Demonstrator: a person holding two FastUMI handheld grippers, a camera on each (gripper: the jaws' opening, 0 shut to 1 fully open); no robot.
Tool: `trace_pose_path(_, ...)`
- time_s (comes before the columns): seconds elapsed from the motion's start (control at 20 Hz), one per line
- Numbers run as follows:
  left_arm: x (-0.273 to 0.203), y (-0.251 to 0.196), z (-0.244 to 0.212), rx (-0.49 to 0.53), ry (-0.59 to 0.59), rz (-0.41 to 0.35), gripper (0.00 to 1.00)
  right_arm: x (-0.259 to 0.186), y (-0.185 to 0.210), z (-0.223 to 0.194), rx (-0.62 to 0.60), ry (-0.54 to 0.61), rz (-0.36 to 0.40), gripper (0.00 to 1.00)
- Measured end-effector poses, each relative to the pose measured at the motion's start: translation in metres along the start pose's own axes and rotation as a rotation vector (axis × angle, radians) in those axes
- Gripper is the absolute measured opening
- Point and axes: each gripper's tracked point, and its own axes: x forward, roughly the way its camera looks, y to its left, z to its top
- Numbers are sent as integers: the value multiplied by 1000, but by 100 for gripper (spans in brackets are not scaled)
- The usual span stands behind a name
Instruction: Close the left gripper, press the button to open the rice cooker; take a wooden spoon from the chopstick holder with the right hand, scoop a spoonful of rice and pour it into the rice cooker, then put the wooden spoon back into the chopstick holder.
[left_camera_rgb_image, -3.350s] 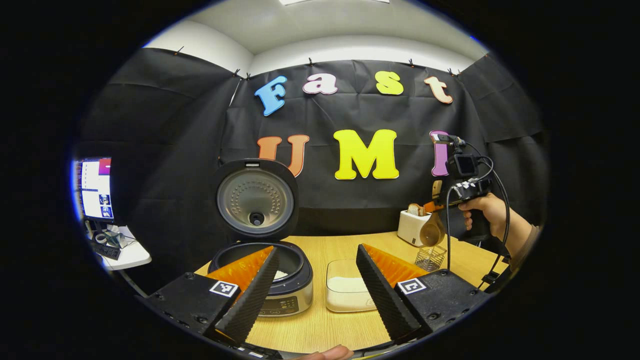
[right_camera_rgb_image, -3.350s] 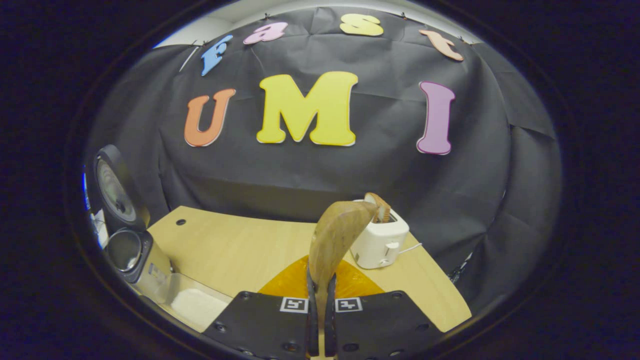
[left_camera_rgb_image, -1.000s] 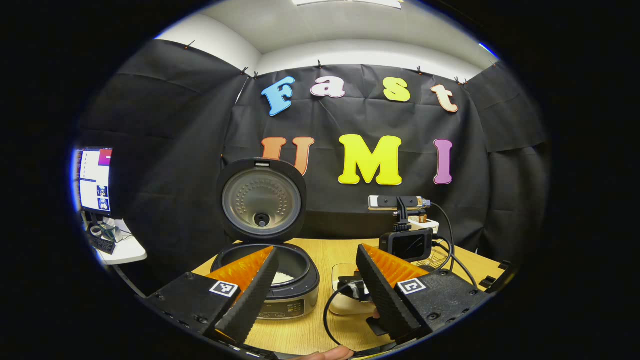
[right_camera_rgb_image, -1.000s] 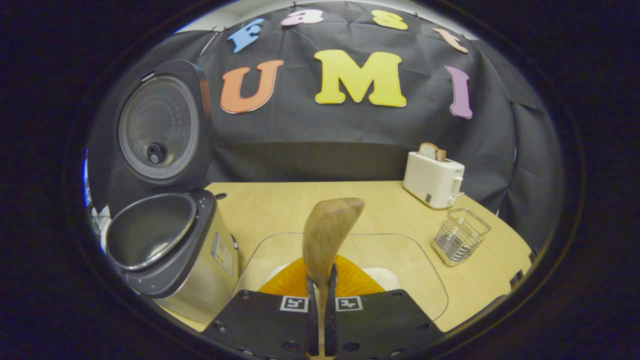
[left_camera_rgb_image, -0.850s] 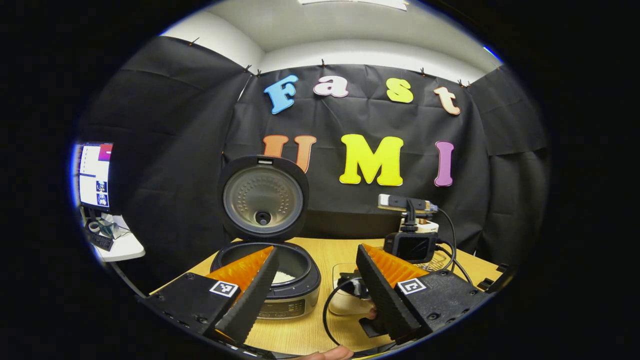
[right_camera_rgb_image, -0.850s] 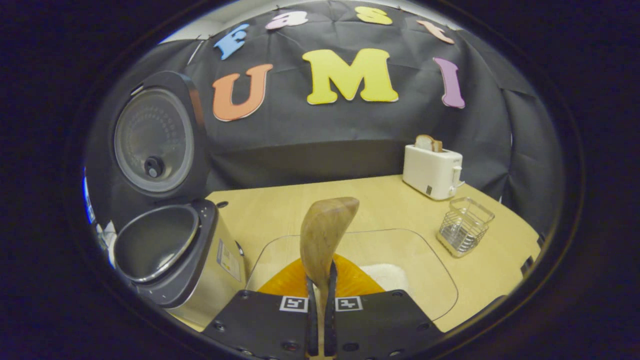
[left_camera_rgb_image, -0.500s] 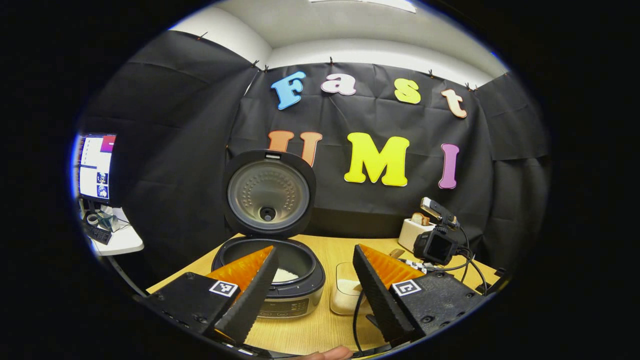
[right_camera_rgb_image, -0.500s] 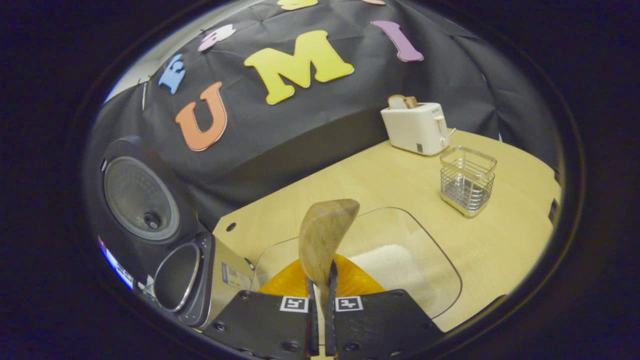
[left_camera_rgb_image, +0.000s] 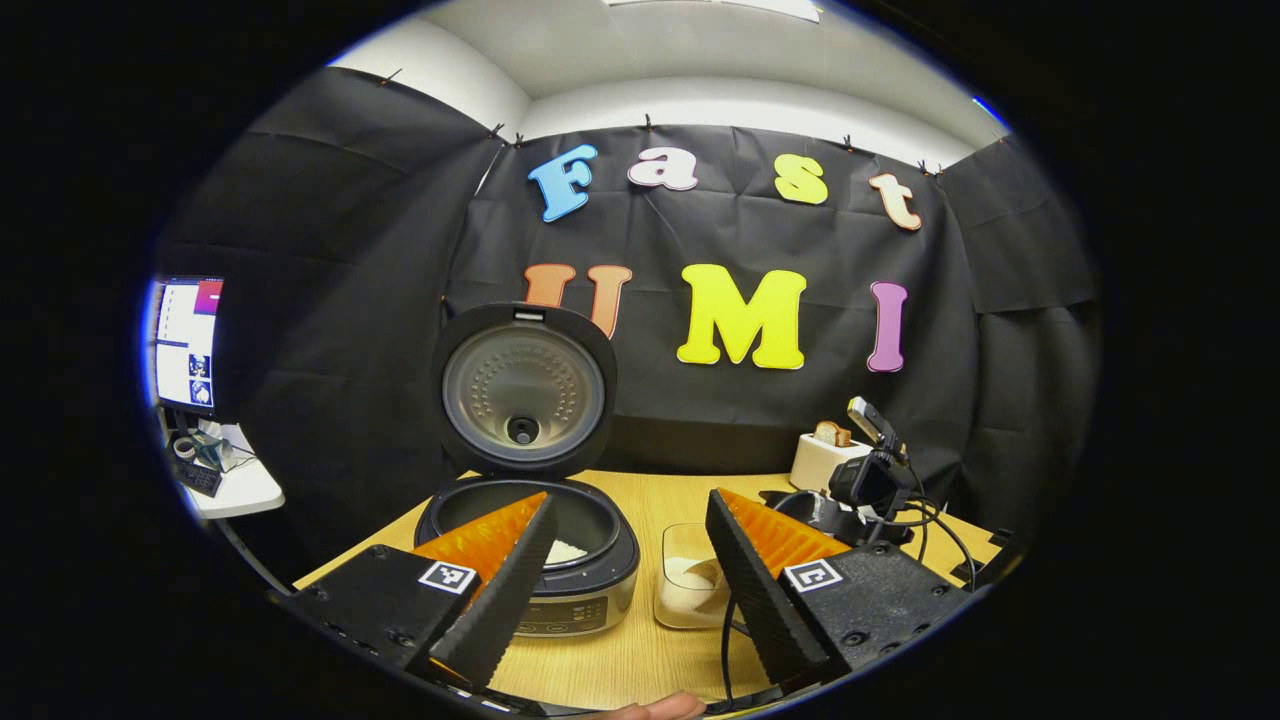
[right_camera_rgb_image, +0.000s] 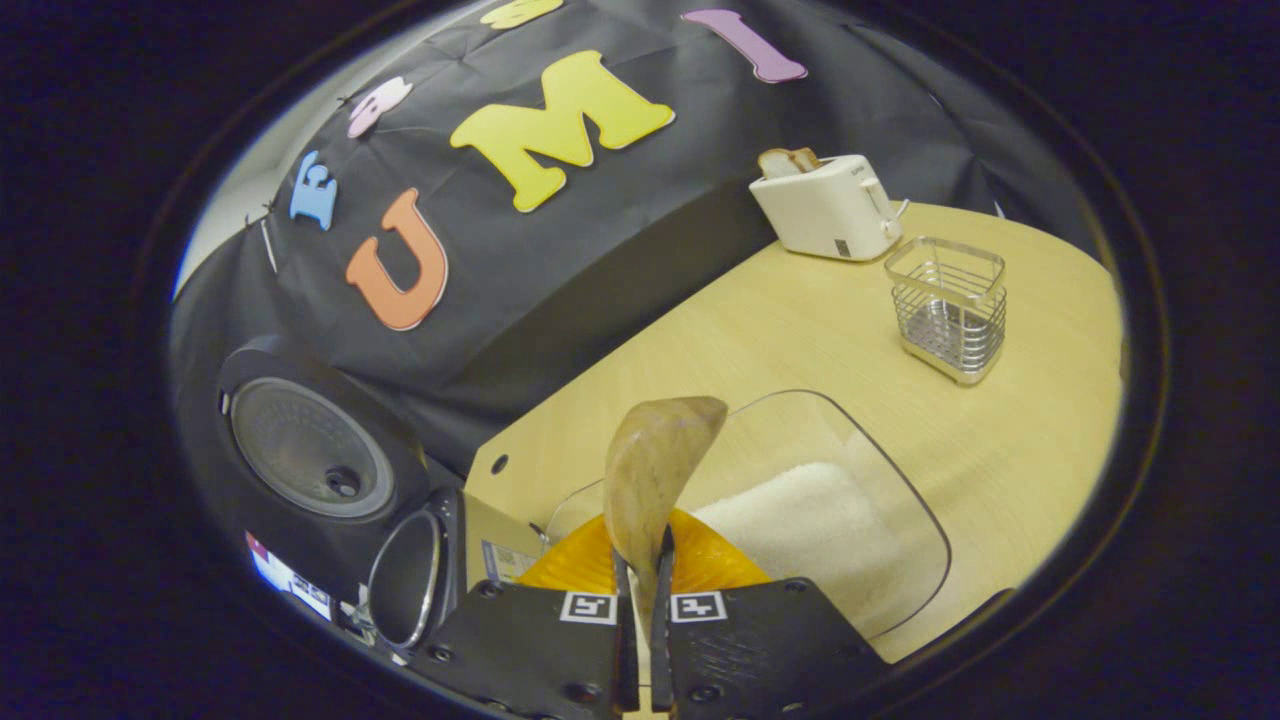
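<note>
The rice cooker (left_camera_rgb_image: 575, 608) stands open, its lid (left_camera_rgb_image: 523, 388) upright, with a little rice in the pot. My left gripper (left_camera_rgb_image: 625, 560) hovers in front of it, open, with nothing between its fingers. My right gripper (right_camera_rgb_image: 640, 600) is shut on the handle of the wooden spoon (right_camera_rgb_image: 652, 468). The spoon's bowl hangs over the clear rice container (right_camera_rgb_image: 780, 420), beside the white rice (right_camera_rgb_image: 800, 525) in it. This view is rolled to one side. The wire chopstick holder (right_camera_rgb_image: 950, 305) stands at the far right, with nothing in it. In the left gripper view the right gripper (left_camera_rgb_image: 868, 484) hangs low beside the container (left_camera_rgb_image: 682, 548).
A white toaster (right_camera_rgb_image: 825, 205) with bread in it stands at the back of the wooden table (right_camera_rgb_image: 800, 330). The open cooker (right_camera_rgb_image: 415, 575) and its lid (right_camera_rgb_image: 310, 445) sit left of the container. A monitor (left_camera_rgb_image: 185, 345) stands on a side desk at far left.
My right gripper has carried the spoon down from high above the holder to over the rice container and has rolled sideways. The left gripper stays open and has barely moved.
</note>
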Motion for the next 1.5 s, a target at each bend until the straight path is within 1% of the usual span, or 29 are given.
trace_pose_path(0.1,1,1,-2,10,4,5,96,0,2,-2,-8,-12,10,5)
trace_pose_path(0.15,1,1,-2,10,5,5,96,0,4,-3,8,-3,36,5)
trace_pose_path(0.2,1,-1,-2,5,6,1,96,-3,7,-8,73,27,74,4)
trace_pose_path(0.3,1,-1,-1,2,3,-2,96,-4,0,-11,226,88,93,5)
trace_pose_path(0.5,2,3,-2,-6,6,7,96,2,-9,-10,382,169,141,5)
trace_pose_path(0.65,4,6,-5,-12,14,15,96,-1,-10,-7,438,196,173,5)
trace_pose_path(0.95,7,4,-9,-13,29,21,96,-8,-19,9,527,178,227,5)
trace_pose_path(1.1,8,2,-10,-4,32,23,96,-16,-22,26,595,153,296,5)
trace_pose_path(1.2,7,0,-10,-3,33,21,96,-21,-24,36,662,154,343,5)
trace_pose_path(1.4,8,0,-9,-2,28,25,96,-34,-19,48,796,205,441,5)
trace_pose_path(1.5,8,1,-10,-2,28,28,96,-40,-14,49,890,264,497,5)
